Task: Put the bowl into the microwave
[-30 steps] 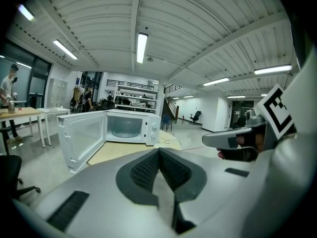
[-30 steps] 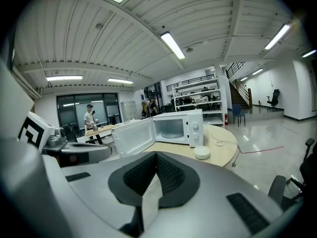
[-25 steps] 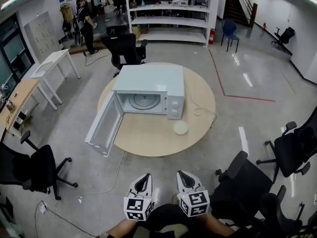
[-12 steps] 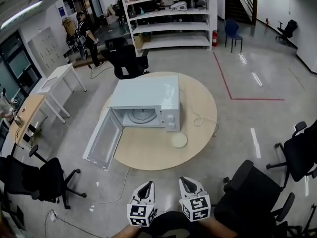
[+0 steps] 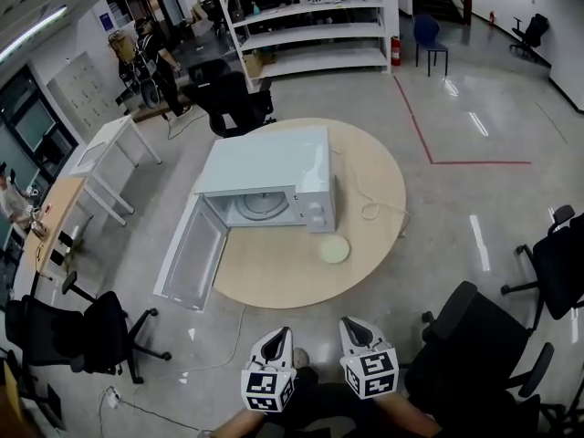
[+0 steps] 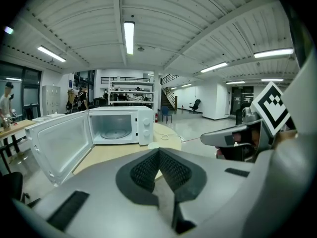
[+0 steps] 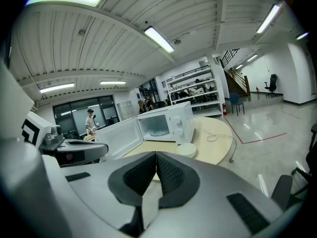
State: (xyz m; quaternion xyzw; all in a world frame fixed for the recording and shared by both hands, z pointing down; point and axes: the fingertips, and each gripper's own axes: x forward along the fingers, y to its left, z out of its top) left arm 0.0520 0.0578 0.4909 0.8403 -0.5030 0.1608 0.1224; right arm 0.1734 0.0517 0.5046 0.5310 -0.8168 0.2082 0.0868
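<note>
Round surface [image 5: 370, 199] and microwave [image 5: 265, 167], door open: slightly nearer than a second ago; approach only. Bowl [image 5: 334, 248] unmoved, just before microwave's control panel. Left gripper [image 5: 275, 343], right gripper [image 5: 356, 333]: jaws pressed together, empty, well short of microwave.

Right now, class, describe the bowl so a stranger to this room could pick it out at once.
Find the round wooden table mid-floor, with a white microwave on it, door open. The bowl sits on the tabletop just in front of the microwave's control-panel end. It is the only small, pale, round dish there; the nearby cable is a thin loop.
</note>
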